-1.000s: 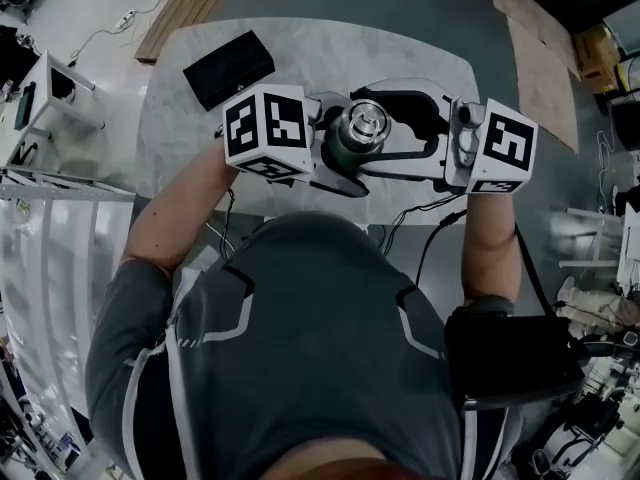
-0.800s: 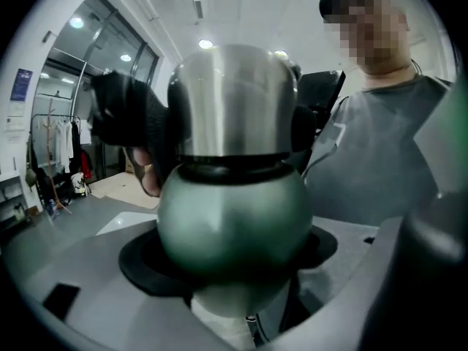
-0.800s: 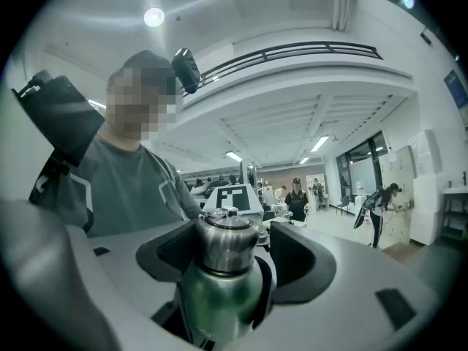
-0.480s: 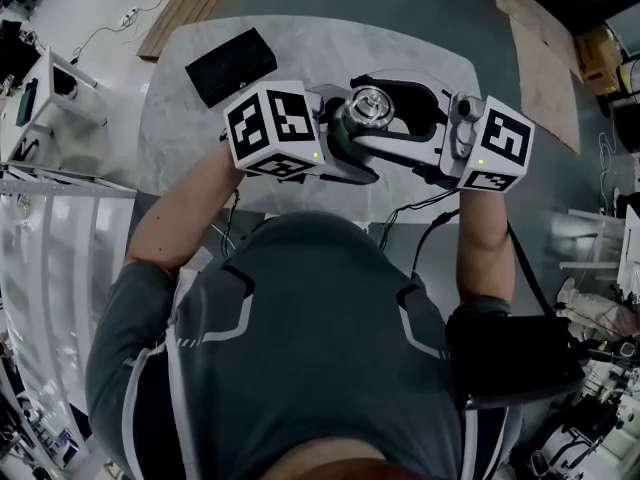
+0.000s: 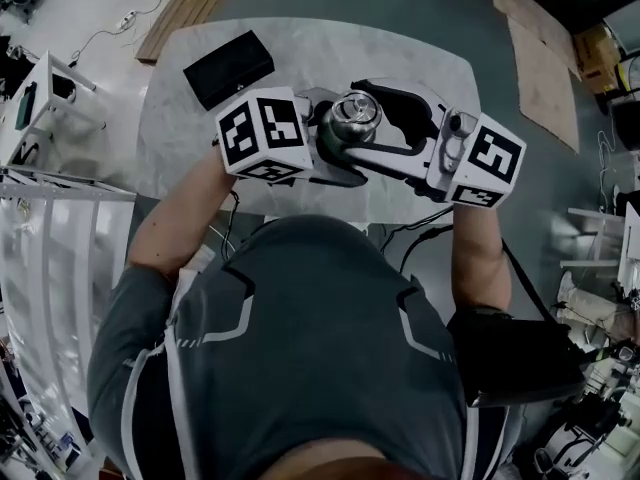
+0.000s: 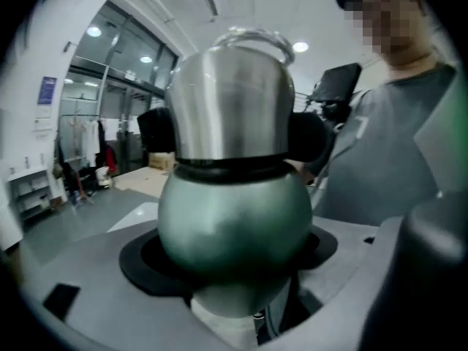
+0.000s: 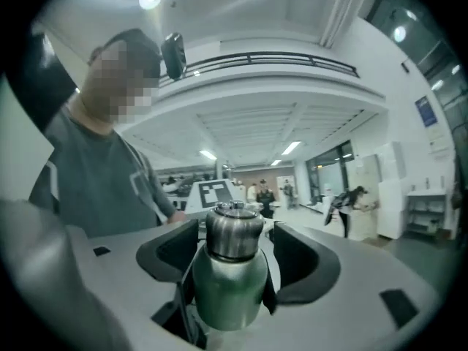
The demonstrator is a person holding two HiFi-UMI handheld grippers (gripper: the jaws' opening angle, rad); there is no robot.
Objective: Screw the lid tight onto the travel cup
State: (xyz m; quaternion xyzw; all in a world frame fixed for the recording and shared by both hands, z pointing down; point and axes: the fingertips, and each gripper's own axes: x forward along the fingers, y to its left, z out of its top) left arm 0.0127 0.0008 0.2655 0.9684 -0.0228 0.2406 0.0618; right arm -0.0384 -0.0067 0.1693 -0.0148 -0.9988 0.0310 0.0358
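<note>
The travel cup has a green rounded body [image 6: 234, 225] and a steel lid [image 5: 355, 116] on top. It is held above the white table [image 5: 180, 138]. My left gripper [image 5: 335, 153] is shut on the green body, which fills its jaws in the left gripper view. My right gripper [image 5: 372, 128] comes in level from the right with its jaws on either side of the lid [image 7: 232, 232]. Those jaws have just been opening; both black pads [image 7: 307, 258] stand off the lid with a gap on each side. The cup's base is hidden.
A black box [image 5: 228, 68] lies at the table's far left. On the floor beyond are a wooden board [image 5: 190, 3] and cardboard sheets [image 5: 540, 68]. A black bag [image 5: 510, 358] hangs at the person's right side. Cables run down from the grippers.
My right gripper has turned about the lid, so its marker cube now sits lower and more tilted. The cup and left gripper have barely shifted, a touch to the left.
</note>
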